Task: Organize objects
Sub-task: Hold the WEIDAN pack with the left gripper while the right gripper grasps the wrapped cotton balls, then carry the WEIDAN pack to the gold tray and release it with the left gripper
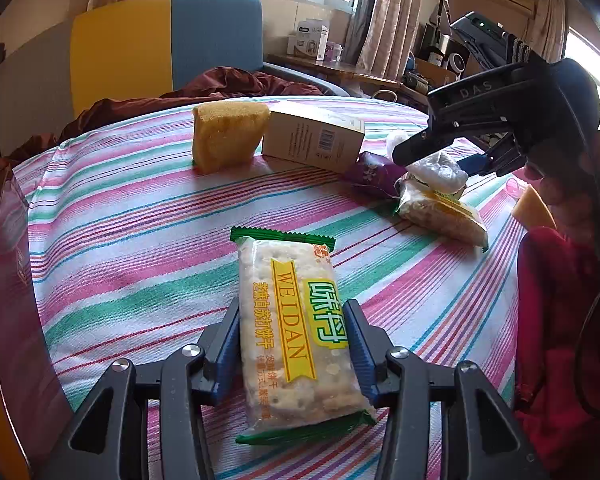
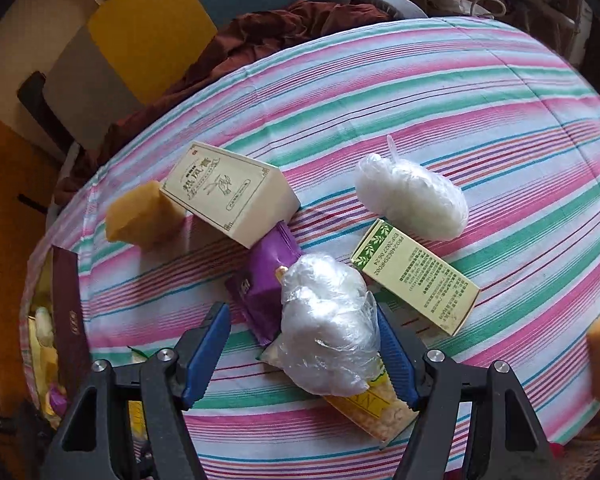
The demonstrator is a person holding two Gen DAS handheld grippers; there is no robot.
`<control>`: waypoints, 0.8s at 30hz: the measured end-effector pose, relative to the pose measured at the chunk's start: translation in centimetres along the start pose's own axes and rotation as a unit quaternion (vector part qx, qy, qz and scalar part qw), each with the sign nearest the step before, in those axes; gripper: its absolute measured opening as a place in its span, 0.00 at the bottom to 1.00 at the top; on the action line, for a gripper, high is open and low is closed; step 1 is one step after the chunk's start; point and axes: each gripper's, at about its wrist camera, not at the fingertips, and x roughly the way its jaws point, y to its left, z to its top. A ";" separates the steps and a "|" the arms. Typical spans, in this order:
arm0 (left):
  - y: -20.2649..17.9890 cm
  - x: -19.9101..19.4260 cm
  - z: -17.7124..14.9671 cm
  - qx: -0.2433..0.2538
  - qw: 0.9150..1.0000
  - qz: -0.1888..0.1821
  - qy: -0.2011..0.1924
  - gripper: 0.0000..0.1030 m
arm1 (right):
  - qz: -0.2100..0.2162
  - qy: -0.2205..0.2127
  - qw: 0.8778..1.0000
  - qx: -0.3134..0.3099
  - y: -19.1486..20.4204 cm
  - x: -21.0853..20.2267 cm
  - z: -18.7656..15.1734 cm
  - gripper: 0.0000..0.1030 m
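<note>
The left claw (image 1: 294, 354) is clamped on a cracker pack (image 1: 296, 336): both blue pads press its long sides, and the pack sticks out ahead of the fingertips over the striped cloth (image 1: 132, 240). Far ahead and to its left stands a sponge (image 1: 228, 136), touching a cream box (image 1: 314, 138).

The right claw (image 2: 304, 352) is fairly wide around a clear bag (image 2: 328, 328). The bag touches the right pad, with a gap at the left pad, so I cannot tell whether it is gripped. The bag rests on a second cracker pack (image 2: 376, 408). A purple packet (image 2: 262, 284) lies just ahead to the left, a green box (image 2: 416, 280) just ahead to the right, and another clear bag (image 2: 412, 196) farther ahead.
</note>
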 end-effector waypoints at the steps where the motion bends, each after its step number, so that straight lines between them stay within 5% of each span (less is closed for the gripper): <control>1: 0.0 0.0 0.0 -0.001 1.000 -0.001 0.000 0.47 | -0.006 -0.001 1.000 -0.002 0.1 0.0 -0.1 0.70; 2: 0.0 0.0 0.0 -0.002 1.000 -0.002 -0.001 0.47 | -0.016 -0.004 1.000 0.002 0.0 0.1 -0.1 0.59; 3: 0.1 0.0 0.0 -0.002 1.000 -0.003 -0.001 0.47 | -0.028 -0.007 1.000 0.009 -0.2 0.2 -0.2 0.35; 9: 0.1 0.1 0.0 0.000 1.000 -0.004 -0.002 0.47 | 0.025 -0.019 0.998 0.053 -1.6 0.4 -0.6 0.36; 15: 0.1 -0.4 0.4 -0.002 1.000 0.000 0.016 0.46 | 0.018 -0.045 0.996 0.081 -2.7 -0.1 -0.2 0.36; 24: 3.2 -8.8 0.9 -0.056 0.998 -0.001 -0.031 0.46 | 0.030 -0.086 0.993 0.072 -2.5 -1.6 0.0 0.36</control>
